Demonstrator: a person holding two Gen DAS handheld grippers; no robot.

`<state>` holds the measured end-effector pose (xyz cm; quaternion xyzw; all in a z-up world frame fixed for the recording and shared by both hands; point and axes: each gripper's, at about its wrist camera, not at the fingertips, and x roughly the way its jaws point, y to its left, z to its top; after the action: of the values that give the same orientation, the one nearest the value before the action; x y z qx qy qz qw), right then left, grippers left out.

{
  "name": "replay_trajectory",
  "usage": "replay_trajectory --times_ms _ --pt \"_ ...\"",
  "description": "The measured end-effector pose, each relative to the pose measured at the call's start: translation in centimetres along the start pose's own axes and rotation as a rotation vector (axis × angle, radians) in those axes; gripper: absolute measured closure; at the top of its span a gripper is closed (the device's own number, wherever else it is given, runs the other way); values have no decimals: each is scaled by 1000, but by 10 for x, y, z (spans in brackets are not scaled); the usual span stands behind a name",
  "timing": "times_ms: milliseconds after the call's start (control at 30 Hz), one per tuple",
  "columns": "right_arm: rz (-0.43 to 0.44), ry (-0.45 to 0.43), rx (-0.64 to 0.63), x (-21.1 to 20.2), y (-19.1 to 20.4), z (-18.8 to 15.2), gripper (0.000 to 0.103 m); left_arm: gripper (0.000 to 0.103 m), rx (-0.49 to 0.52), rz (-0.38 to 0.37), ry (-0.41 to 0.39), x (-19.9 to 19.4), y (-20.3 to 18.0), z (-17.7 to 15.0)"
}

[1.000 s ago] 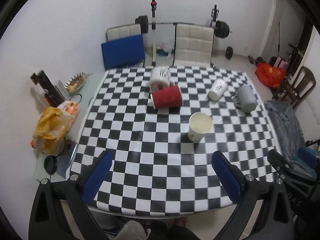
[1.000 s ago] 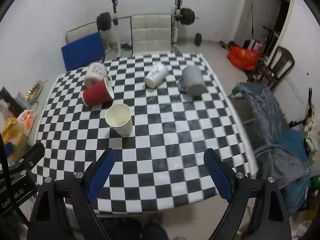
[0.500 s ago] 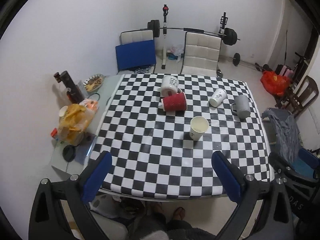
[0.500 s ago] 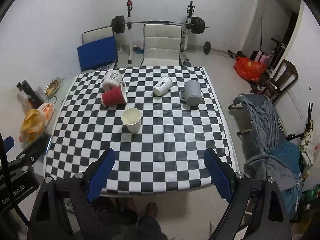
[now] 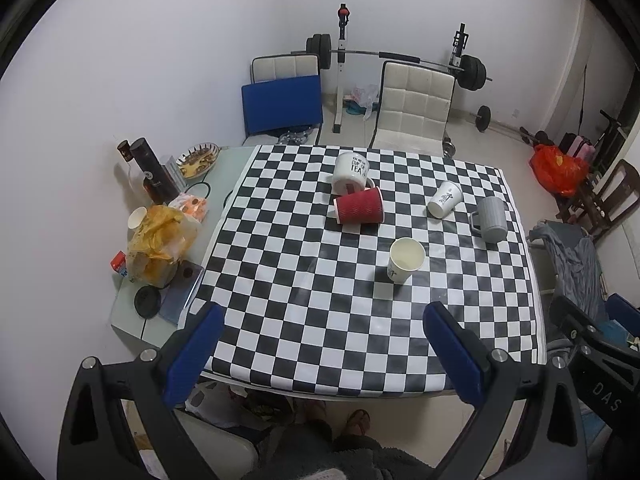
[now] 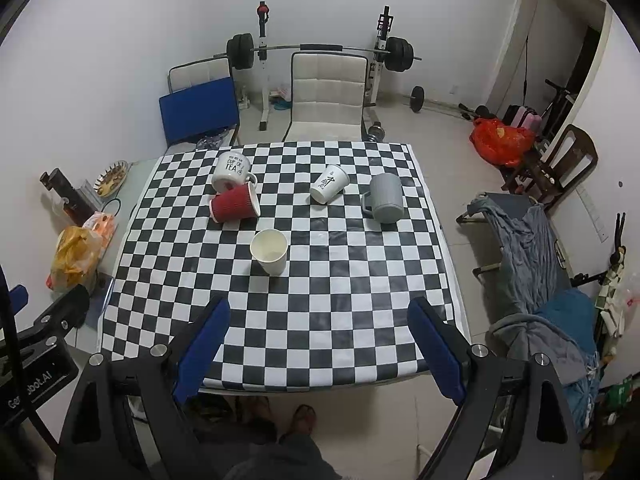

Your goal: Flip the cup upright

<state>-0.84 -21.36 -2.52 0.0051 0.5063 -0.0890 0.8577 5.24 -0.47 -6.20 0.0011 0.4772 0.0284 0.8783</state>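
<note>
A cream paper cup (image 5: 405,260) (image 6: 270,252) stands upright mid-table on the checkered cloth (image 5: 320,304) (image 6: 320,320). A red ribbed cup (image 5: 358,211) (image 6: 235,208) lies on its side against a tipped white "TEA" mug (image 5: 351,173) (image 6: 231,171). A white paper cup (image 5: 444,199) (image 6: 329,183) lies on its side. A grey mug (image 5: 491,219) (image 6: 384,197) stands upside down at the right. My left gripper (image 5: 324,344) and right gripper (image 6: 318,344) are both open and empty, high above the table's near edge.
A side table at the left holds a yellow bag (image 5: 160,240) (image 6: 76,256), dark bottles (image 5: 154,172) and a snack dish (image 5: 198,155). White chairs (image 5: 412,108) (image 6: 326,96), a barbell rack and a blue board (image 5: 282,104) stand behind. A grey cloth-covered cot (image 6: 532,248) is at the right.
Both grippers have risen and pulled back from the table, so the cups look smaller and the whole table shows. The cups have not moved.
</note>
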Motion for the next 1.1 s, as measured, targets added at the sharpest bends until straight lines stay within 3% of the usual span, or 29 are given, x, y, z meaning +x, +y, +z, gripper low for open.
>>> replay_trajectory --times_ms 567,1100 --pt "0 70 -8 33 7 7 11 1 -7 1 33 10 7 -2" --pt "-3 68 -9 34 8 9 11 1 -1 -10 56 19 5 -4"
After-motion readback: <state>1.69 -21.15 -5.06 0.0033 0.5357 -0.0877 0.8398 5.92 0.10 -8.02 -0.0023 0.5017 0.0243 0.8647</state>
